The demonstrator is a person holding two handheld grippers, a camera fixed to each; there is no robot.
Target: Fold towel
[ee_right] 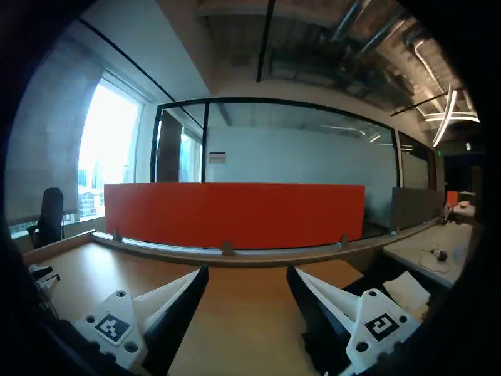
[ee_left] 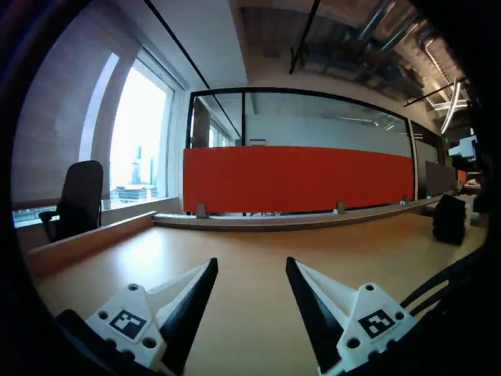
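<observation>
In the left gripper view my left gripper (ee_left: 250,268) is held open low over a bare wooden desk (ee_left: 263,250), its two white and black fingers wide apart with nothing between them. In the right gripper view my right gripper (ee_right: 247,274) is open as well, hovering above the same wooden desk (ee_right: 250,313) with an empty gap between the fingers. I see no towel in front of either gripper.
An orange divider panel (ee_left: 294,178) runs along the desk's far edge, glass walls behind it. A black office chair (ee_left: 78,200) stands by the window at left. A black object (ee_left: 449,219) sits at the desk's right. A second desk with white items (ee_right: 432,250) lies right.
</observation>
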